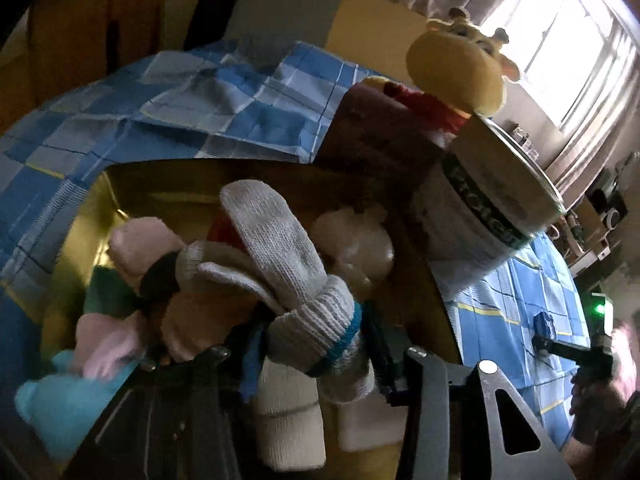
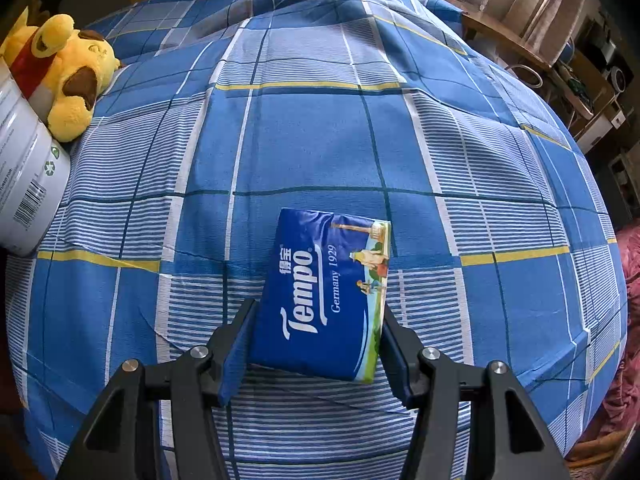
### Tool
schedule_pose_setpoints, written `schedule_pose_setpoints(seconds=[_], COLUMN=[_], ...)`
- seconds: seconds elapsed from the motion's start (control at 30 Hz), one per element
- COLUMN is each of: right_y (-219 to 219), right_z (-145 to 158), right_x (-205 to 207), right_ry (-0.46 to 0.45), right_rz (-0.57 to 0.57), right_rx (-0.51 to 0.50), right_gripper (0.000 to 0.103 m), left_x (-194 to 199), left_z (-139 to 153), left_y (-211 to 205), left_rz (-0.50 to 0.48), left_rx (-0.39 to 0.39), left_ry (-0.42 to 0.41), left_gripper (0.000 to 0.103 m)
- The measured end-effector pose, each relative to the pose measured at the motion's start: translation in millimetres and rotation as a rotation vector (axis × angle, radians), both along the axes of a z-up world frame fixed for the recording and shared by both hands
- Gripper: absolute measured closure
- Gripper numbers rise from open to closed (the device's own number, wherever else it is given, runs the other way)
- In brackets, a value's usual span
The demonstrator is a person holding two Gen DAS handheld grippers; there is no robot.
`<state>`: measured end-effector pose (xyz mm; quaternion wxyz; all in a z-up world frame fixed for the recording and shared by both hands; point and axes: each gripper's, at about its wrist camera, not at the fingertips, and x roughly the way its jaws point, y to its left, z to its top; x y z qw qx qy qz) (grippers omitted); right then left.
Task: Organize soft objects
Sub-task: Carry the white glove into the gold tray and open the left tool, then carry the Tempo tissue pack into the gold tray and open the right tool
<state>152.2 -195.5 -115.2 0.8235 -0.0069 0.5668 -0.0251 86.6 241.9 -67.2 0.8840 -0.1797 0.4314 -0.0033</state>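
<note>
low in the left wrist view, my left hand-held gripper (image 1: 304, 344) is mostly buried under a grey knit glove (image 1: 280, 248); i cannot tell its grip. my right hand-held gripper (image 2: 316, 344) clamps a "tempo germany 1929" tissue pack (image 2: 320, 296) over the bed (image 2: 400, 140).

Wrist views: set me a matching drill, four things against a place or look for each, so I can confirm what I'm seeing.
Things:
1. pack
2. glove
3. plush
4. can

Place or look:
a. grey knit, between the left tool's fingers
b. yellow, with a red band
c. blue, gripped by the right tool
d. white, with a barcode

Pairs: 1-c, 2-a, 3-b, 4-d
</note>
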Motion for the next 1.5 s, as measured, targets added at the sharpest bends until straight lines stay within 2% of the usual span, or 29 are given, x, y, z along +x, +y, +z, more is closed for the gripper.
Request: schedule_pose_setpoints(seconds=[0.03, 0.1, 0.23, 0.43, 0.53, 0.7, 0.83, 1.03, 1.17, 1.23, 1.3, 1.4, 1.5], right_y=[-0.1, -0.3, -0.3, -0.5, -3.4, -12.9, -28.1, -17.6, 25.6, 57.6, 102.4, 164.3, 238.2], right_z=[-0.1, 0.1, 0.3, 0.4, 0.9, 1.9, 9.3, 68.1, 122.4, 158.9, 206.3, 258.9, 301.2], right_x=[0.0, -0.1, 0.0, -0.3, -0.4, 3.2, 21.2, 89.6, 142.2, 166.5, 190.8, 202.2, 187.0], right_ry=[0.000, 0.000, 0.001, 0.001, 0.003, 0.013, 0.062, 0.011, -0.060, -0.127, -0.227, -0.352, -0.477], right_rz=[0.001, 0.000, 0.000, 0.000, -0.012, -0.035, -0.109, -0.147, -0.102, -0.062, 0.004, 0.106, 0.315], right_rx=[0.000, 0.001, 0.000, 0.000, 0.017, 0.050, 0.112, 0.059, 0.009, -0.008, -0.010, 0.004, 0.065], right_gripper=[0.046, 0.045, 0.045, 0.046, 0.047, 0.047, 0.048, 0.048, 0.048, 0.048, 0.048, 0.048, 0.048], left_x=[2.8, 8.7, 2.4, -26.1, -45.3, -72.2, -84.7, -95.2, -98.4, -99.9, -101.1, -102.5, -104.7], left_z=[-2.0, -5.1, 2.0, 15.6, 17.3, 21.3, 25.3, 38.0, 42.6, 43.8, 44.7, 45.4, 46.5], left_y=[0.7, 1.4, 0.7, -0.9, 1.4, 2.3, 3.5, 11.3, 19.3, 24.1, 28.5, 34.7, 41.5], left_rz=[0.000, -0.008, 0.008, 0.035, 0.064, 0.052, 0.033, 0.041, 0.048, 0.059, 0.068, 0.085, 0.118], left_rx=[-0.007, -0.020, 0.009, 0.093, 0.103, 0.119, 0.137, 0.149, 0.136, 0.134, 0.129, 0.132, 0.136], left_ry=[0.002, 0.009, -0.018, -0.061, -0.062, -0.080, -0.099, -0.147, -0.161, -0.165, -0.168, -0.170, -0.168], left_gripper=[0.053, 0.037, 0.024, 0.021, 0.021, 0.021, 0.021, 0.021, 0.021, 0.021, 0.021, 0.020, 0.016])
